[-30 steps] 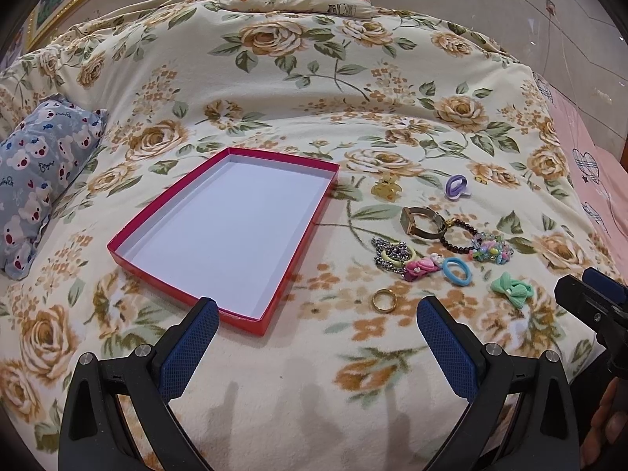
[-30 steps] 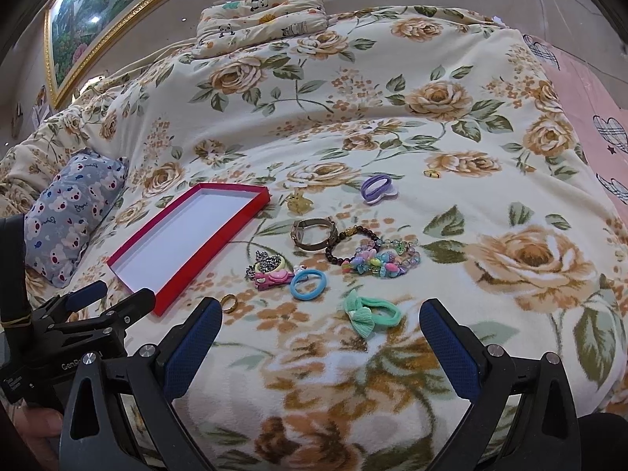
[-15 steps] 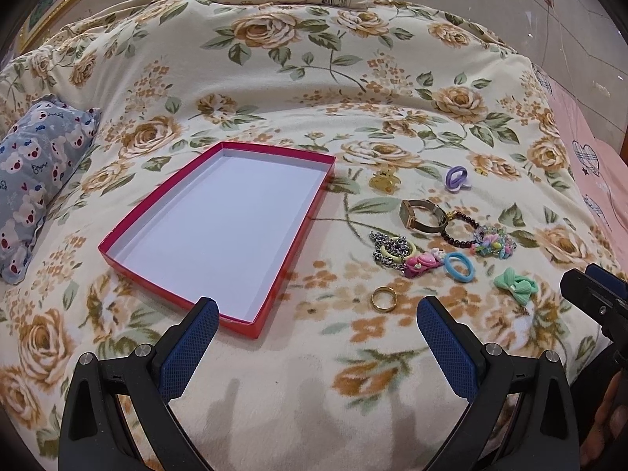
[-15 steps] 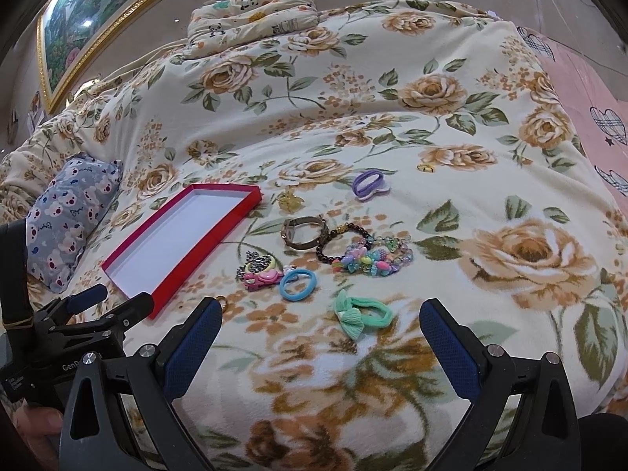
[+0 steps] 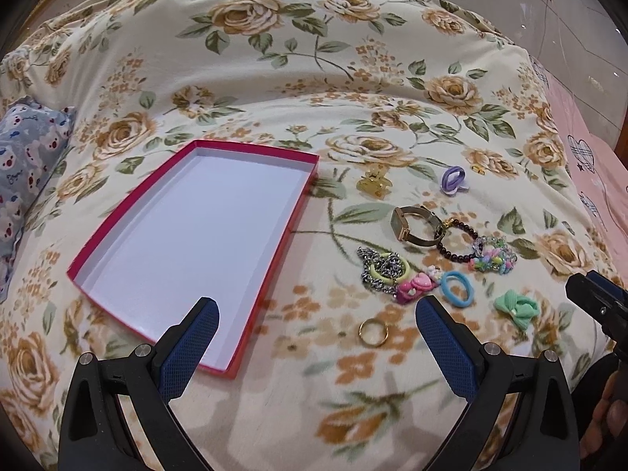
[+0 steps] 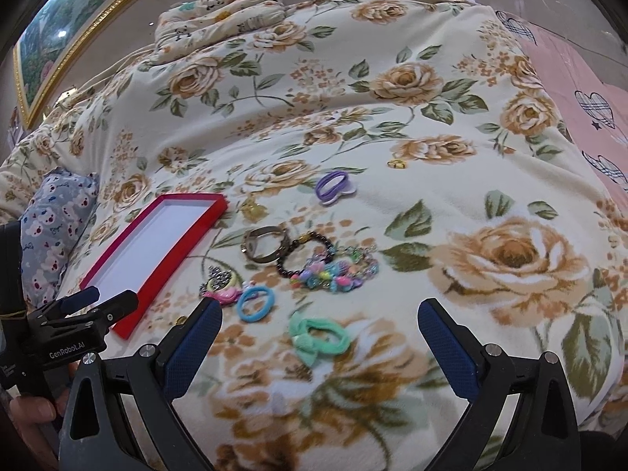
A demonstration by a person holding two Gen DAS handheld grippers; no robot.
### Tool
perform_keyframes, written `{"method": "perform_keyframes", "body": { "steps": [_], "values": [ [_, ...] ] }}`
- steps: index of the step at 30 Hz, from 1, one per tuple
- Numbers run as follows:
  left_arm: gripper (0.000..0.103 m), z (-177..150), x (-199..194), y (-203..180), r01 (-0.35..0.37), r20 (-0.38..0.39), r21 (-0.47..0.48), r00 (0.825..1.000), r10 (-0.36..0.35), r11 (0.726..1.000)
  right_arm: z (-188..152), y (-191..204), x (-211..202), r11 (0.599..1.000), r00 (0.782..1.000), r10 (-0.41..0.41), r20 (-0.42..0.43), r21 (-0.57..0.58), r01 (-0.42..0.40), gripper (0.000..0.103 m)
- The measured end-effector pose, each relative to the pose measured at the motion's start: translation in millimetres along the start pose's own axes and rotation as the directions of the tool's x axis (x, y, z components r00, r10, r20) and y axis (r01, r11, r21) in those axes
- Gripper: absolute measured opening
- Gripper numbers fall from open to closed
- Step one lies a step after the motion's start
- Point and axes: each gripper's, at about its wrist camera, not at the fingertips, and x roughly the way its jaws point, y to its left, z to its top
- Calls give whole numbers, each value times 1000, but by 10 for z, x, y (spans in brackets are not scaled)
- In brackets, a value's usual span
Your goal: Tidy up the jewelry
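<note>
An empty red tray (image 5: pixel 274 235) with a white floor lies on the floral bedspread; it also shows in the right wrist view (image 6: pixel 125 231). To its right lie a gold ring (image 5: pixel 373 332), a blue hair tie (image 5: pixel 456 289), a green bow tie (image 5: pixel 517 308), a watch (image 5: pixel 417 223), a dark bead bracelet (image 5: pixel 457 241), a pastel bead bracelet (image 5: pixel 492 260), a chain with pink charm (image 5: pixel 386 272), a gold clip (image 5: pixel 375 185) and a purple hair tie (image 5: pixel 453 179). My left gripper (image 5: pixel 316 347) is open above the tray's near corner. My right gripper (image 6: pixel 320 347) is open just short of the green bow tie (image 6: pixel 318 335).
A blue-grey patterned pillow (image 5: pixel 27 157) lies at the left. A cream pillow (image 6: pixel 219 11) sits at the bed's far end. A pink sheet (image 6: pixel 581 90) covers the right side. A small gold item (image 6: pixel 396 163) lies apart beyond the purple hair tie.
Both grippers have moved forward toward the jewelry, so the tray and items sit lower and closer in view. Both stay open and empty.
</note>
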Motion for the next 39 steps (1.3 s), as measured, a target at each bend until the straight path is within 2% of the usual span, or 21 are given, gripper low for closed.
{"method": "perform_keyframes", "body": {
  "steps": [3, 7, 9, 11, 15, 17, 29, 32, 36, 38, 39],
  "values": [
    [101, 103, 94, -4, 8, -11, 1, 1000, -8, 1000, 60, -31, 60, 1000, 1000, -15, -13, -6, 15, 94],
    [100, 257, 236, -26, 25, -23, 4, 999, -25, 1000, 161, -76, 177, 1000, 999, -30, -38, -5, 30, 79],
    [96, 344, 317, -39, 35, -29, 7, 999, -35, 999, 221, -103, 252, 999, 998, -40, -53, -2, 40, 73],
    [92, 422, 398, -48, 52, -40, 6, 998, -52, 999, 271, -138, 324, 999, 997, -48, -67, 2, 48, 61],
    [87, 597, 631, -84, 86, -79, 6, 993, -85, 996, 349, -227, 496, 998, 993, -60, -106, 15, 62, 48],
    [83, 676, 758, -111, 105, -103, 8, 989, -104, 994, 367, -273, 581, 998, 990, -61, -130, 22, 64, 37],
    [71, 974, 1587, -321, 163, -225, 28, 962, -153, 986, 366, -411, 1036, 997, 965, -76, -252, 12, 81, 26],
    [64, 995, 1751, -393, 175, -243, 36, 957, -161, 984, 335, -378, 1126, 997, 959, -80, -271, -7, 81, 20],
    [36, 968, 1930, -449, 189, -276, 44, 946, -170, 981, 319, -346, 1178, 997, 961, -73, -268, -27, 68, 8],
    [26, 971, 1951, -469, 183, -268, 55, 950, -162, 982, 320, -345, 1184, 998, 962, -69, -265, -26, 64, 7],
    [16, 976, 1957, -479, 187, -267, 58, 950, -165, 981, 324, -340, 1179, 998, 963, -66, -263, -26, 62, 7]
  ]
}}
